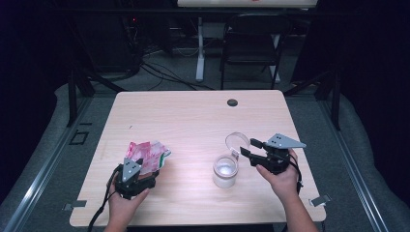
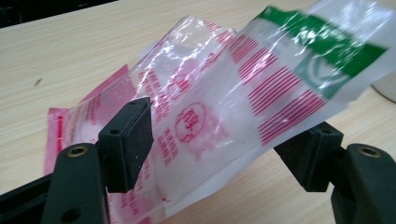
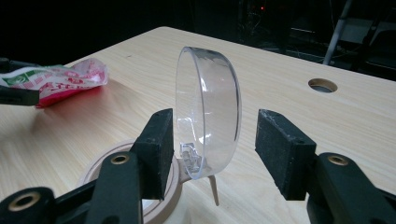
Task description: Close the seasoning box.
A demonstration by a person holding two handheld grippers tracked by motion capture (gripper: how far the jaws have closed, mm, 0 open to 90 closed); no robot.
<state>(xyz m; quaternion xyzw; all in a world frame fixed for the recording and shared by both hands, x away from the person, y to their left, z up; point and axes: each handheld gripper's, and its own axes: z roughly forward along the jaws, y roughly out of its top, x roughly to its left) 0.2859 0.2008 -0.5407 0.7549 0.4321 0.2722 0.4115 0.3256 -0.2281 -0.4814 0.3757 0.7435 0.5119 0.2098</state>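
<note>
Red-and-pink printed plastic bags (image 1: 145, 153) lie in a small pile at the front left of the table. My left gripper (image 1: 139, 167) points into them. In the left gripper view its jaws (image 2: 217, 144) stand wide apart, and a clear bag with a green band (image 2: 243, 84) arches between them, over the right pad. A small clear jar (image 1: 226, 171) stands front right, its hinged round lid (image 1: 237, 141) swung up. My right gripper (image 1: 249, 148) is open around that lid (image 3: 210, 107), which stands upright between the pads (image 3: 215, 140). The left pad is very near its rim.
The wooden table (image 1: 193, 121) has a round cable hole (image 1: 232, 102) at its far middle. A dark folding chair (image 1: 251, 43) and a desk leg stand on the floor beyond the far edge. The jar's tan mouth ring (image 3: 170, 196) is just below my right jaws.
</note>
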